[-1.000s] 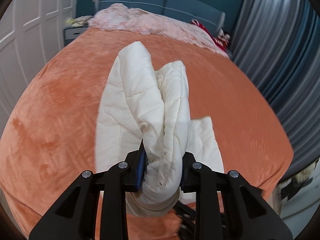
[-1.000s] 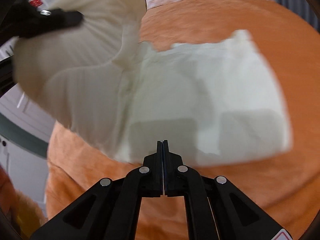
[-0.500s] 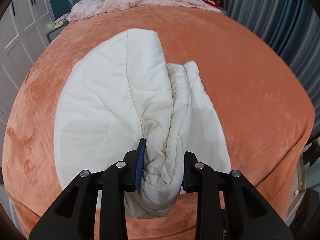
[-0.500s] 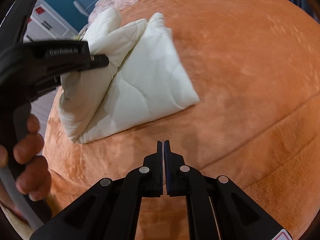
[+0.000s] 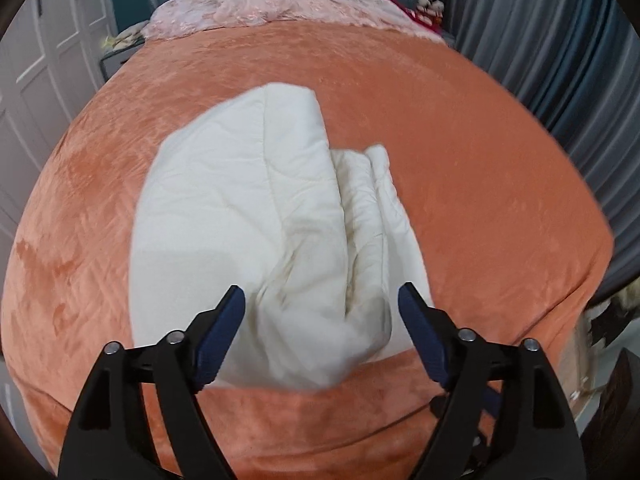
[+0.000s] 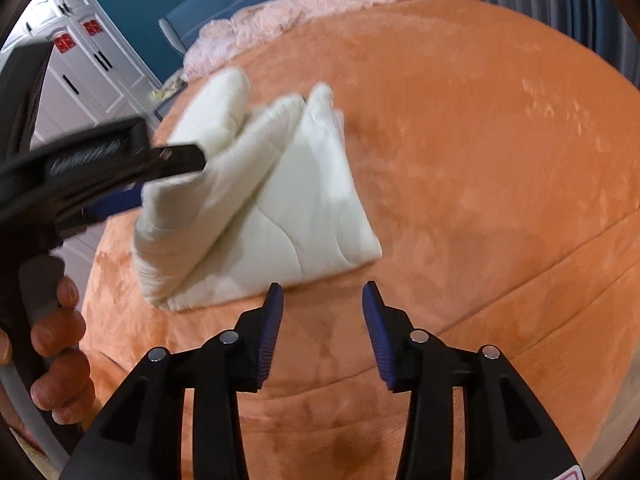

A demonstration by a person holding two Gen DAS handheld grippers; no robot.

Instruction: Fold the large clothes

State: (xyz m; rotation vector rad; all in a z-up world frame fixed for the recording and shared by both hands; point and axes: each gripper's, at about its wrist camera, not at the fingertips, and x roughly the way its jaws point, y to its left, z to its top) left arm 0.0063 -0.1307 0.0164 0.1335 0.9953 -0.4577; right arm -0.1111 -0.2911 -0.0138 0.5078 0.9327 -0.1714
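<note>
Left tongs gape wide, blue pads either side of the cream quilted garment, gripping nothing. The garment lies bunched on the orange bed. Right tongs stand apart too, just beside its near edge.

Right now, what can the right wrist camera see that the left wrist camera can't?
Only the right wrist view shows the person's hand holding the left gripper from the side, and the open right gripper over bare bedspread. Only the left wrist view shows the left gripper's fingers spread wide around the quilt's bunched end, and the grey curtain. Both show the white quilt folded on the orange bed, pink bedding behind.
</note>
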